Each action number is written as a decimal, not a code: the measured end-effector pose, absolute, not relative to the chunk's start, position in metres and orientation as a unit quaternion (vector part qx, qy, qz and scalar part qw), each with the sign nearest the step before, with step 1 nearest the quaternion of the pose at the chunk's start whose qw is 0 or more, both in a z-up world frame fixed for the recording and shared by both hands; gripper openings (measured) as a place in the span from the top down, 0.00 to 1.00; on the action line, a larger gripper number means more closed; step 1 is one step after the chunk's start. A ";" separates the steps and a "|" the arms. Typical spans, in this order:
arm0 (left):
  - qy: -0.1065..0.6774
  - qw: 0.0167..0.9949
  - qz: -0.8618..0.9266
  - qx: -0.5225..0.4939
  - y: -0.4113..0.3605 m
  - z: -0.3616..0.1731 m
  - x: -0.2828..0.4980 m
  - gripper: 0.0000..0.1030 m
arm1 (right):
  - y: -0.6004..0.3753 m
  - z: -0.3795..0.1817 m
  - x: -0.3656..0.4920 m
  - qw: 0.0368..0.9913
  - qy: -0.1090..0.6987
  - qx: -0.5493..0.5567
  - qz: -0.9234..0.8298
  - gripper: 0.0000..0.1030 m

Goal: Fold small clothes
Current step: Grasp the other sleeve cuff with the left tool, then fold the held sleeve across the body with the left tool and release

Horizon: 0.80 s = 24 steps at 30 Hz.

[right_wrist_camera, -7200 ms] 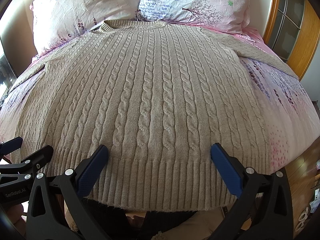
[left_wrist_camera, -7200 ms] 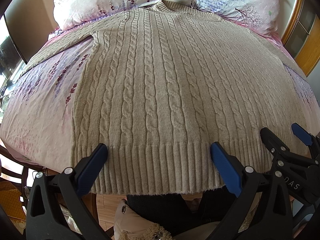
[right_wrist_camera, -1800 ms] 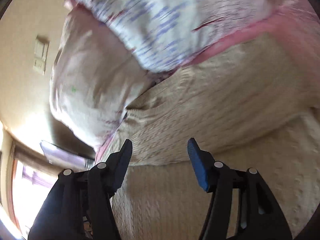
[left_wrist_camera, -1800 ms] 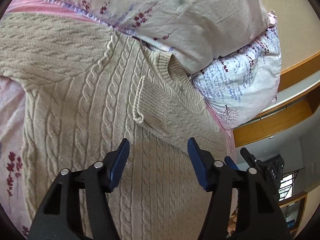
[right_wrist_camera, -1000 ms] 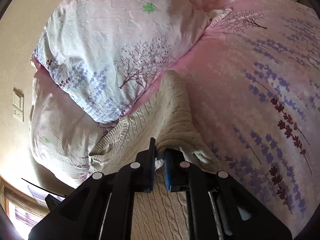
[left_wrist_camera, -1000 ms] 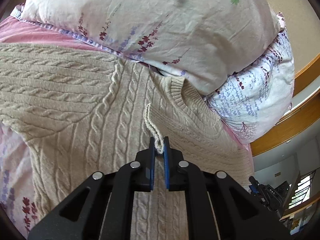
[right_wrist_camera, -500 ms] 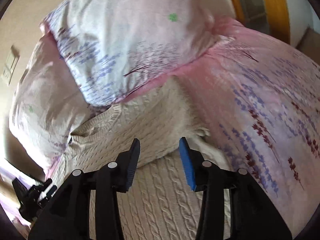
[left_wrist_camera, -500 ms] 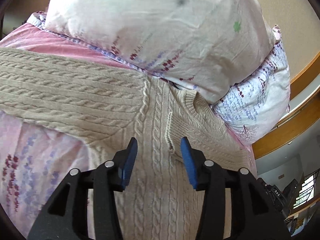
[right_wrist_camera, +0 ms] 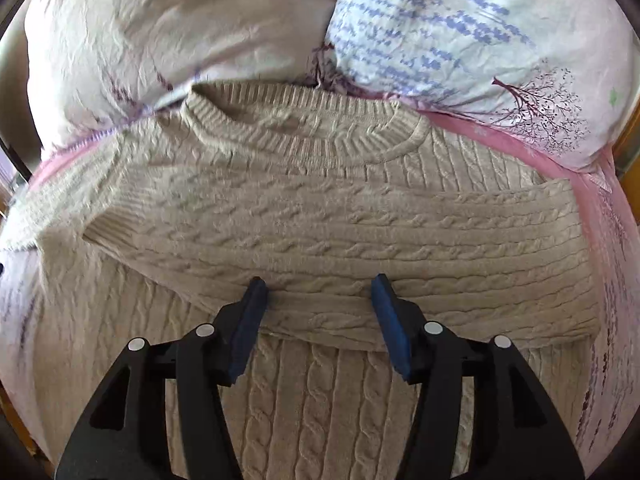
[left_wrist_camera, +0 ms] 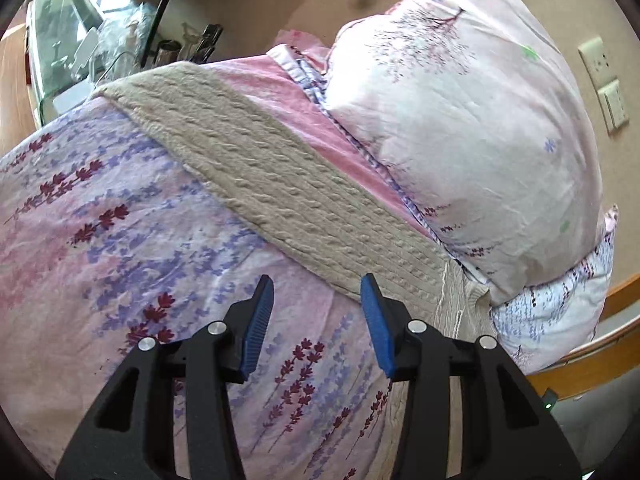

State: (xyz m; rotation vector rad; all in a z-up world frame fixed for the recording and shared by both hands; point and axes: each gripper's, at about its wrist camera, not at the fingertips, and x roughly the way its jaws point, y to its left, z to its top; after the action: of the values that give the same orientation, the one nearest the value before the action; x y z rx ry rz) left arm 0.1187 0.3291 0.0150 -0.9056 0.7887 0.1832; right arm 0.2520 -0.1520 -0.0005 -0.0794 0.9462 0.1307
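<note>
A beige cable-knit sweater (right_wrist_camera: 304,392) lies flat on the bed, collar (right_wrist_camera: 304,136) toward the pillows. In the right wrist view one sleeve (right_wrist_camera: 360,240) is folded across the chest, cuff (right_wrist_camera: 116,228) at the left. My right gripper (right_wrist_camera: 318,320) is open and empty just above that folded sleeve's lower edge. In the left wrist view the other sleeve (left_wrist_camera: 256,168) stretches out straight over the bedsheet toward the upper left. My left gripper (left_wrist_camera: 316,320) is open and empty, hovering by that sleeve's lower edge near the shoulder.
Floral pink bedsheet (left_wrist_camera: 100,240) covers the bed. Two pillows (left_wrist_camera: 472,128) (right_wrist_camera: 460,40) lie at the head. A glass-topped side table with clutter (left_wrist_camera: 80,48) stands past the sleeve's end. A wooden bed frame (left_wrist_camera: 580,356) is at the right.
Both grippers let go of the folded sleeve and opened. The left gripper swung left to the outstretched sleeve. The right gripper turned to face the collar and folded sleeve.
</note>
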 end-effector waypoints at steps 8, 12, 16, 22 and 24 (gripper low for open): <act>0.357 0.781 0.107 -0.501 0.341 -0.009 0.134 0.59 | -0.176 0.013 0.239 0.883 0.461 0.034 0.075 0.41; 0.334 0.765 0.125 -0.536 0.347 -0.013 0.141 0.63 | -0.183 0.014 0.230 0.883 0.461 0.032 0.081 0.41; 0.307 0.752 0.147 -0.564 0.357 -0.020 0.142 0.76 | -0.188 0.019 0.223 0.887 0.451 0.039 0.095 0.28; 0.278 0.732 0.140 -0.605 0.366 -0.032 0.143 0.91 | -0.201 0.031 0.214 0.893 0.434 0.053 0.103 0.28; 0.263 0.737 0.135 -0.608 0.365 -0.027 0.143 0.93 | -0.208 0.034 0.210 0.895 0.429 0.057 0.104 0.28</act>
State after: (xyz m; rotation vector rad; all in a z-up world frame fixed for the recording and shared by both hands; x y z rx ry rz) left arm 0.1430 0.3645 -0.0272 -1.3357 0.5768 0.2961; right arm 0.2104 -0.2076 0.0337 0.1187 0.8897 0.2157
